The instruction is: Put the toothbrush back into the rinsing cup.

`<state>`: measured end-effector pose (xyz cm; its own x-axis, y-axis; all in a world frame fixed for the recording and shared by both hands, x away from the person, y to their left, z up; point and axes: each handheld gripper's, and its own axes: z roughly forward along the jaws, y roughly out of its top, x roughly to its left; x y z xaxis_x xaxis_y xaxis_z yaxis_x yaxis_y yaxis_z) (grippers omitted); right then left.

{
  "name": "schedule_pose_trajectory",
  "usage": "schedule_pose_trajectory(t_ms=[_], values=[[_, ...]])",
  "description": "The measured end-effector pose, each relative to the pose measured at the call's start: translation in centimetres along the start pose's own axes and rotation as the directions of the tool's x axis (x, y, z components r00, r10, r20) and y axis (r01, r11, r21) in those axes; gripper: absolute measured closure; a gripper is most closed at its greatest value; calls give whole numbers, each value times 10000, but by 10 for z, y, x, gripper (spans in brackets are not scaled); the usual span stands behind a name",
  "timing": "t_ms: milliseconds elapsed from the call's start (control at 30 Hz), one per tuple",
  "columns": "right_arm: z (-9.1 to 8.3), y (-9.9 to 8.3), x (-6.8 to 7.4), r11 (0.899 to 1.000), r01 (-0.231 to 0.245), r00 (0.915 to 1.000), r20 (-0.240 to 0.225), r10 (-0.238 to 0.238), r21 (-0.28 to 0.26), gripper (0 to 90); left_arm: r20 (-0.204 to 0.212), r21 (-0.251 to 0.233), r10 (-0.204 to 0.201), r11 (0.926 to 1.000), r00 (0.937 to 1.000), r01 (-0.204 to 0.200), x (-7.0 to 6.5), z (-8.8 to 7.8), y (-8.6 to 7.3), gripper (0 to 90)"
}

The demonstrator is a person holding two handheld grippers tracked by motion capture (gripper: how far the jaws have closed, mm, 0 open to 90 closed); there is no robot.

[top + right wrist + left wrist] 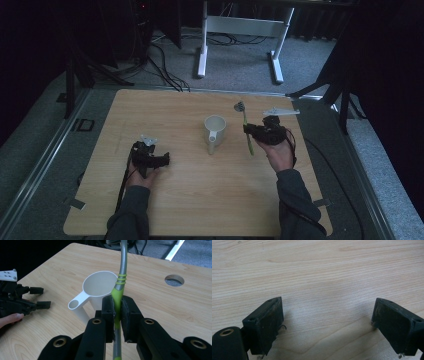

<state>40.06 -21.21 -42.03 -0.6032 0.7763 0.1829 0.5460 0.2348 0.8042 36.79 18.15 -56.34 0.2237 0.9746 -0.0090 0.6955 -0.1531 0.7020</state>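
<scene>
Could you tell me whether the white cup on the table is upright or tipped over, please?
Upright. The white cup stands on its base on the table, its round mouth facing up and its handle jutting sideways. Its visible inside looks empty.

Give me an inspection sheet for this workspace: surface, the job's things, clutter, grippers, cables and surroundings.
Surface: light wooden table with a round hole in the top.
Job's things: green-and-grey utensil, clamped at its green handle; white cup with its handle toward the person, standing beside the utensil.
Clutter: nothing seen.
Grippers: right gripper shut on the utensil; left gripper open over bare wood, holding nothing.
Cables: one black cable trails from the left gripper along the forearm; more cables lie on the floor behind the table.
Surroundings: grey carpet, white desk frame, dark stands.
</scene>
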Motion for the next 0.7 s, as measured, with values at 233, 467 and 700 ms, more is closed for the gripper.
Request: schedule_pose_trajectory(t_ms=[233, 467, 700], values=[[3, 2, 3, 9999, 9, 9999, -110, -10, -128, 816, 0, 2, 0, 10000, 10000, 0, 0, 0, 0, 109], [4, 4, 4, 9996, -78, 9995, -298, 69, -286, 816, -1, 0, 1, 10000, 10000, -1, 0, 0, 0, 109], [7, 6, 6, 9994, -76, 9993, -369, 63, -348, 816, -1, 0, 1, 10000, 10000, -1, 0, 0, 0, 109]])
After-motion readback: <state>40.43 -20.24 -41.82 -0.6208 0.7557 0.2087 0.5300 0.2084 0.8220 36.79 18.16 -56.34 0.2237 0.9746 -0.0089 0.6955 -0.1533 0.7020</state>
